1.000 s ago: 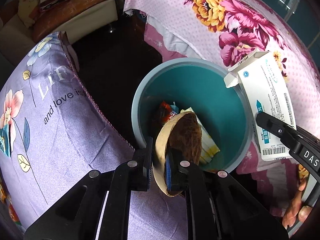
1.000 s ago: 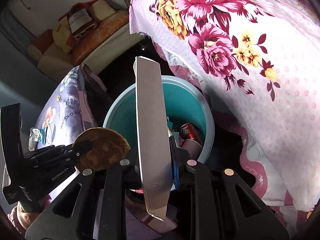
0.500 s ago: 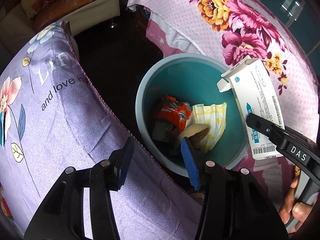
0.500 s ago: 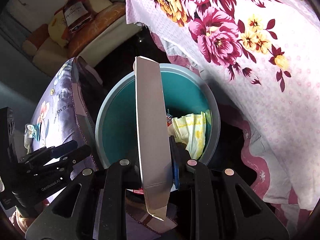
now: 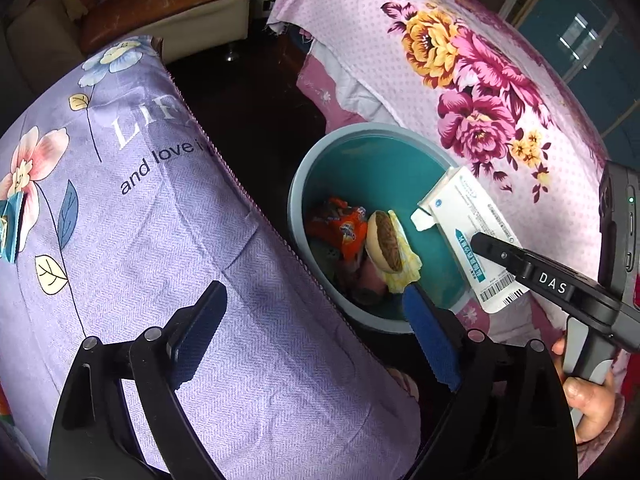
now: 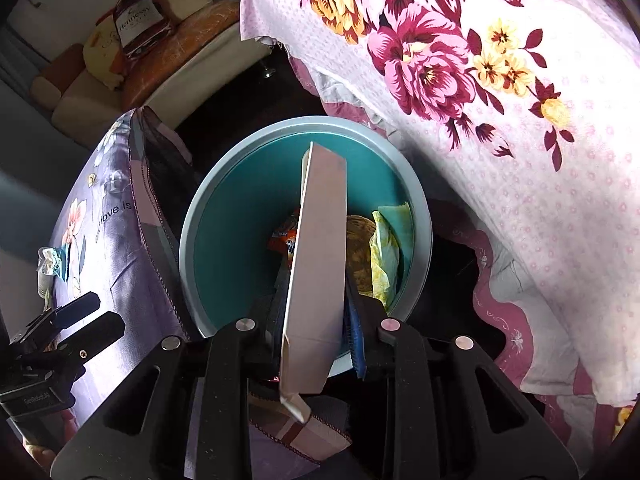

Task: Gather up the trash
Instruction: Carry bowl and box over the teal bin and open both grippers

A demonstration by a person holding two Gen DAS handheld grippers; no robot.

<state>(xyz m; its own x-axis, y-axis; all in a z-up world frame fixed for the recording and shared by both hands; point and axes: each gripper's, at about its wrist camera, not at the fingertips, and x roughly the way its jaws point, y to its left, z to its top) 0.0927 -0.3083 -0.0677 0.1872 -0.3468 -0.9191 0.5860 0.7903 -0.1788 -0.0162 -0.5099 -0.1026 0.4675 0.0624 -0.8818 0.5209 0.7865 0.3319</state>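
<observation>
A grey bin with a teal inside stands on the dark floor between two covered seats. In it lie a brown coconut-shell bowl, an orange snack wrapper and a yellow-white paper. My left gripper is open and empty above the purple cushion beside the bin. My right gripper is shut on a white medicine box, held upright over the bin; the box also shows in the left wrist view.
A purple flowered cushion lies left of the bin with a small wrapper at its left edge. A pink flowered sheet covers the seat on the right. A brown and cream sofa stands behind, across dark floor.
My left gripper opened and let go of the coconut-shell bowl, which fell into the bin. The left gripper drew back left over the cushion. The right gripper moved the box over the bin.
</observation>
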